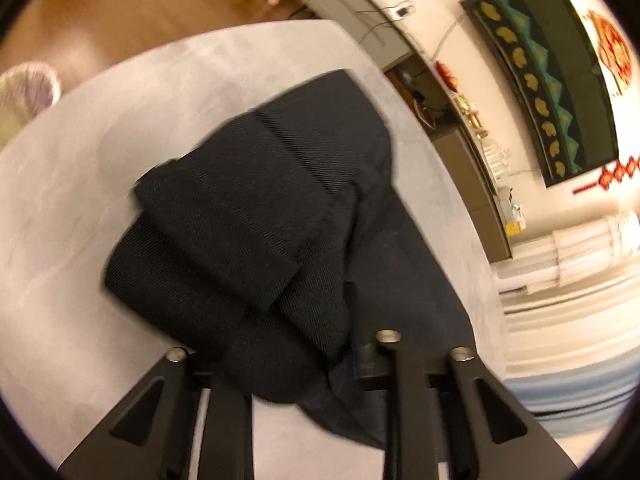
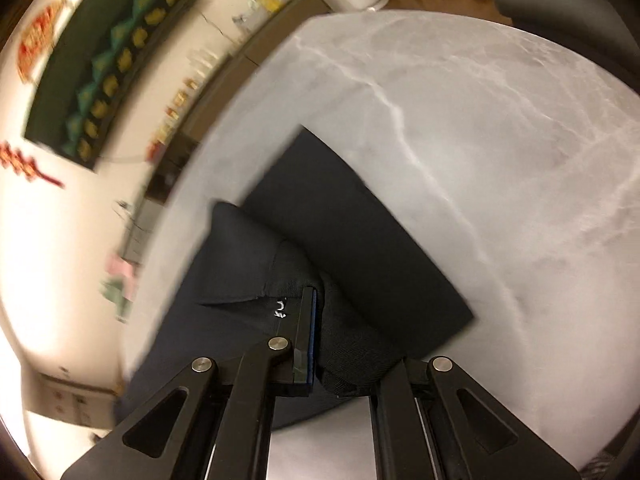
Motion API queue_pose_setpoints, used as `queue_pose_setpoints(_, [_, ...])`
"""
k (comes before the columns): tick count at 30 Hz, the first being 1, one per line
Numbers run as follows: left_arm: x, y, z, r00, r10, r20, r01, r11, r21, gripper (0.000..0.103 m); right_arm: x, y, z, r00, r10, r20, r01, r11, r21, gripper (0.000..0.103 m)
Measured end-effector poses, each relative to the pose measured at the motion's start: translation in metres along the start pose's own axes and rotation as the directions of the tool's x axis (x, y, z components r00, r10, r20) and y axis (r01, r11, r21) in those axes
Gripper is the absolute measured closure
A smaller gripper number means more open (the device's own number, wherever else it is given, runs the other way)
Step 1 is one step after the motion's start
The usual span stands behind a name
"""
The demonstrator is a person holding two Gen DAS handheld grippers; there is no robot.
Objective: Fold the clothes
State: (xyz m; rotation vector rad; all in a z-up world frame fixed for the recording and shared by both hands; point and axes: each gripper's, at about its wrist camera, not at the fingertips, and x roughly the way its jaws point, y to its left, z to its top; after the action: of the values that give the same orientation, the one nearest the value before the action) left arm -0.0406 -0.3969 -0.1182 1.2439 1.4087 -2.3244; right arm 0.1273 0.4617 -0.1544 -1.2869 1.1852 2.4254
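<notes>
Our dark garment (image 1: pixel 248 224) lies partly folded on the grey table (image 2: pixel 500 140), near its far edge, so a hard pull could drag it off. Our right gripper (image 2: pixel 320 332) pinches a thick fold tight; if it slips, the fold flops open. Our left gripper (image 1: pixel 288 360) is part open with cloth bunched between its fingers, and could snag it.

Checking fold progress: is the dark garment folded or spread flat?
Partly folded: the dark garment lies in overlapping layers on the grey table, one flat panel still spread.
</notes>
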Motion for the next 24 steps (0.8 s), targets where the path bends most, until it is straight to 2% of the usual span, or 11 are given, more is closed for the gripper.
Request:
queue_pose_setpoints(2, [-0.017,0.015,-0.001,0.998,-0.055,0.026,0.056,0.997,-0.057,0.064,0.001,-0.003,-0.001,0.998,-0.056,-0.015,0.055,0.997,-0.047,0.096])
queue_pose_setpoints(4, [-0.034,0.027,-0.001,0.990,-0.121,0.067,0.127,0.987,-0.097,0.061,0.006,0.009,-0.004,0.994,-0.106,-0.004,0.105,0.987,-0.119,0.091])
queue_pose_setpoints(6, [-0.044,0.037,0.000,0.984,-0.144,0.109,0.157,0.979,-0.127,0.059,0.012,0.016,0.002,0.989,-0.147,0.023,0.149,0.976,-0.157,0.073])
queue_pose_setpoints(7, [-0.045,0.039,0.001,0.982,-0.148,0.117,0.163,0.978,-0.133,0.058,0.010,0.020,0.005,0.981,-0.184,0.061,0.192,0.965,-0.179,0.069])
queue_pose_setpoints(9, [-0.039,0.035,0.002,0.984,-0.139,0.110,0.152,0.981,-0.120,0.057,0.002,0.027,0.008,0.962,-0.241,0.129,0.266,0.936,-0.231,0.057])
queue_pose_setpoints(10, [-0.035,0.028,0.002,0.987,-0.126,0.104,0.136,0.986,-0.098,0.055,-0.001,0.033,0.010,0.952,-0.261,0.162,0.296,0.918,-0.262,0.055])
queue_pose_setpoints(14, [-0.027,0.006,0.003,0.991,-0.075,0.111,0.077,0.997,-0.018,0.053,-0.002,0.061,0.007,0.934,-0.271,0.232,0.346,0.846,-0.405,0.038])
queue_pose_setpoints(19, [-0.030,0.003,0.002,0.991,-0.040,0.131,0.038,0.999,0.022,0.053,0.009,0.086,0.001,0.948,-0.246,0.203,0.319,0.766,-0.558,0.031])
queue_pose_setpoints(20, [-0.029,0.003,0.002,0.992,-0.034,0.122,0.031,0.999,0.023,0.053,0.020,0.093,0.004,0.948,-0.257,0.188,0.318,0.732,-0.602,0.028])
queue_pose_setpoints(24, [-0.018,0.007,0.000,0.997,0.002,0.077,-0.003,1.000,0.016,0.053,0.054,0.112,0.006,0.949,-0.278,0.150,0.294,0.608,-0.738,0.028])
